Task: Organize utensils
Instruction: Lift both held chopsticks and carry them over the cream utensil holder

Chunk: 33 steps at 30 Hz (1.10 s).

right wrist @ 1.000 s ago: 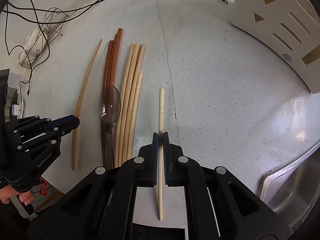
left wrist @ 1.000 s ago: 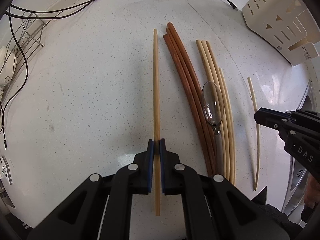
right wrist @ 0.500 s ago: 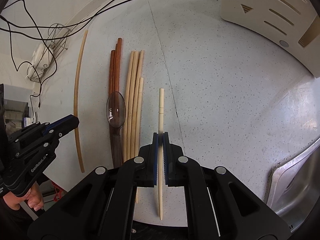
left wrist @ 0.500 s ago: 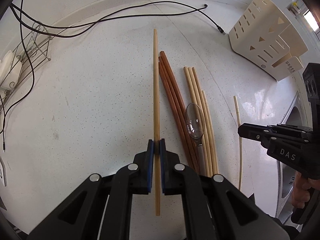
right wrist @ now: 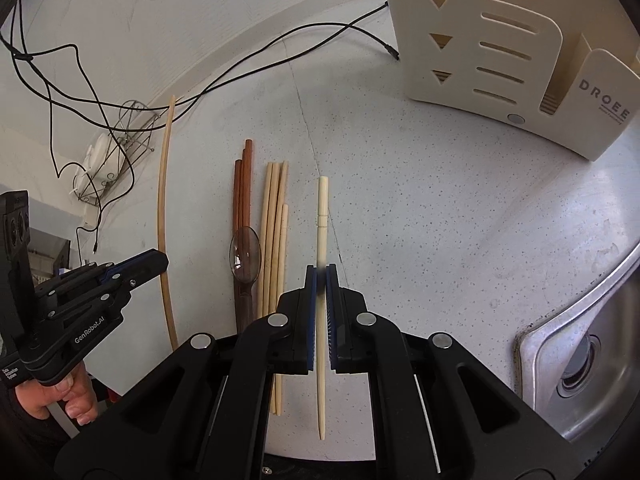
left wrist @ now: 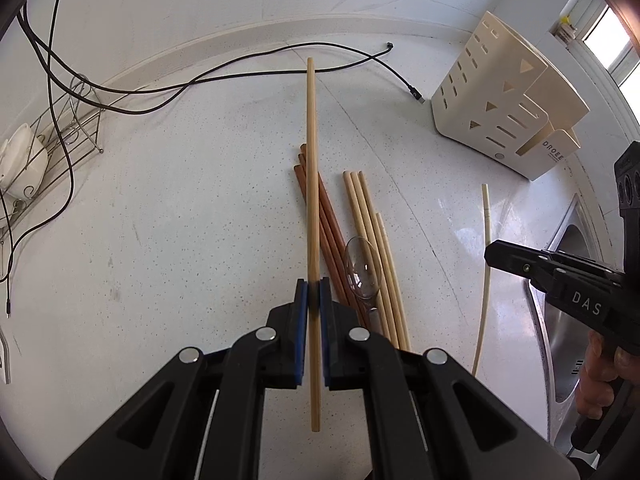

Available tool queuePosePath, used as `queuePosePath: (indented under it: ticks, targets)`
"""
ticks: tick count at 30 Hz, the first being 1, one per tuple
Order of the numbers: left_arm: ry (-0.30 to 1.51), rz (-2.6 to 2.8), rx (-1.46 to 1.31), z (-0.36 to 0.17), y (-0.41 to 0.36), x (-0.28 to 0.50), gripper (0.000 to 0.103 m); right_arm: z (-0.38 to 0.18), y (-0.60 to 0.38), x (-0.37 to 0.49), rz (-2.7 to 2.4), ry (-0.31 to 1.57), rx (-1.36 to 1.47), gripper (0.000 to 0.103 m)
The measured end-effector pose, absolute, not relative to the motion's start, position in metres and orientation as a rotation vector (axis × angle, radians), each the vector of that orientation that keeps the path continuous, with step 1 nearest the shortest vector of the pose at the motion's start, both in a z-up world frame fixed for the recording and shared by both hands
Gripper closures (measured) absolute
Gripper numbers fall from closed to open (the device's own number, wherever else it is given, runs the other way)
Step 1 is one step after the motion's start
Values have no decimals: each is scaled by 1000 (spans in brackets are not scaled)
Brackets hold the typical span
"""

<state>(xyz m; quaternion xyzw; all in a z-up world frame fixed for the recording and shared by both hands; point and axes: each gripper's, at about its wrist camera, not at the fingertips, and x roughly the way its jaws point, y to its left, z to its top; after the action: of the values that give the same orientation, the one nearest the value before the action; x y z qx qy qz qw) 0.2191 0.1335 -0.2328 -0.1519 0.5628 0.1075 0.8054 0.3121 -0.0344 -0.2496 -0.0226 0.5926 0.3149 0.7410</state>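
Note:
My left gripper (left wrist: pixel 313 294) is shut on a long tan wooden chopstick (left wrist: pixel 311 168), held above the white speckled counter. My right gripper (right wrist: pixel 321 276) is shut on a pale ivory chopstick (right wrist: pixel 322 216), also lifted off the counter. Between them on the counter lie reddish-brown chopsticks (left wrist: pixel 330 224), several light bamboo chopsticks (left wrist: pixel 370 228) and a clear brown plastic spoon (left wrist: pixel 362 270). In the right wrist view the same pile shows as brown chopsticks (right wrist: pixel 244 188), bamboo chopsticks (right wrist: pixel 274 220) and the spoon (right wrist: pixel 245 256). A cream slotted utensil holder (right wrist: pixel 492 48) stands at the back right.
Black cables (left wrist: pixel 192 80) trail across the back of the counter. A wire rack with a white cup (left wrist: pixel 24 156) stands at the far left. A steel sink (right wrist: pixel 580 340) lies at the right edge. A person's hand (right wrist: pixel 48 396) grips the left tool.
Both grippers have risen with their chopsticks off the counter and tilted up, so the back wall and the holder now show. The right gripper has moved nearer the holder.

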Motion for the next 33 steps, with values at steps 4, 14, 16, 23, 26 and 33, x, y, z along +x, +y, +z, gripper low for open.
queuePosePath:
  ticks: [4, 14, 16, 23, 26, 33]
  targets:
    - [1165, 205, -320, -225, 130, 222, 97, -239, -34, 311, 682, 1263, -42, 99]
    - [1022, 172, -303, -192, 125, 233, 97, -190, -49, 320, 592, 1089, -33, 99]
    - [995, 163, -293, -186, 124, 238, 97, -177, -55, 323, 554, 1044, -38, 99]
    - [890, 104, -268, -159, 113, 261, 97, -134, -76, 340, 476, 911, 11, 99]
    - [839, 75, -254, -144, 107, 274, 97, -120, -88, 347, 442, 853, 36, 99]
    - [663, -45, -250, -108, 87, 309, 97, -92, -117, 372, 380, 704, 78, 99]
